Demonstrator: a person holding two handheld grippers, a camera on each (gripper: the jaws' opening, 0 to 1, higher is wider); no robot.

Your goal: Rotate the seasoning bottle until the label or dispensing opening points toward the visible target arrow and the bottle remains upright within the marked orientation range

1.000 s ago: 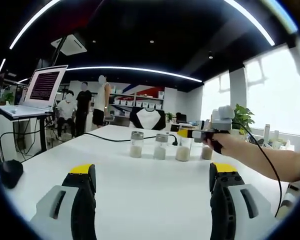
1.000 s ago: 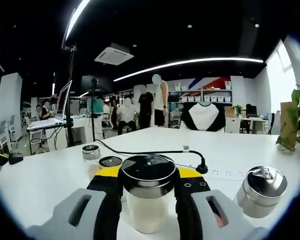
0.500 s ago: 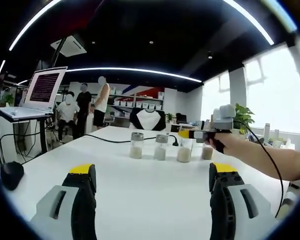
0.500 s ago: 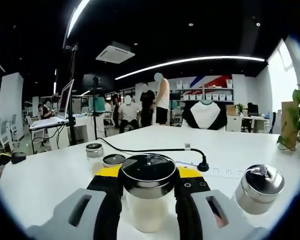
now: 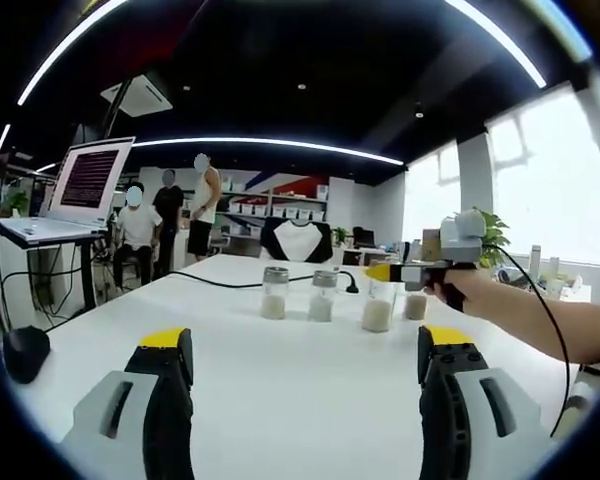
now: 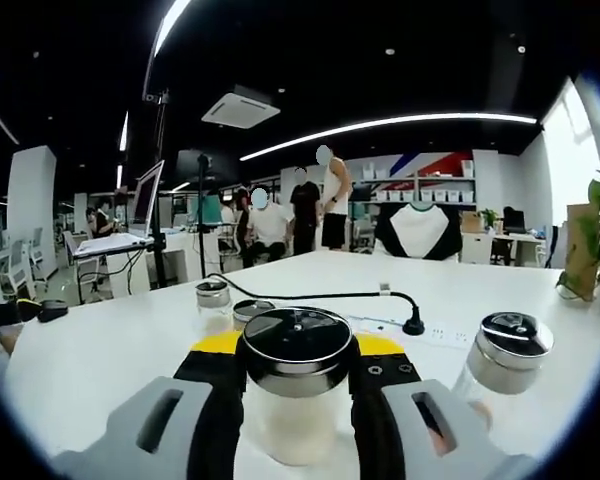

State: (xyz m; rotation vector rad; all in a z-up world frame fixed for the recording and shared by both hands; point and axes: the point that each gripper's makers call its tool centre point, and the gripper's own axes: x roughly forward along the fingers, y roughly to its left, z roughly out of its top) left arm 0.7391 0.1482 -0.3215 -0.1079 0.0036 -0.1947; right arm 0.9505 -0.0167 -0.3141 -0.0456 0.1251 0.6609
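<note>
My right gripper pinches a clear glass seasoning bottle with a black-topped steel lid, holding white granules, upright over the white desk. Just right stands a similar steel-capped jar; two more jars sit farther left. My left gripper is spread wide over bare desk, near the row.

White table, black cable, silver-black bottle cap over pale seasoning, yellow-tipped black fingers.
</note>
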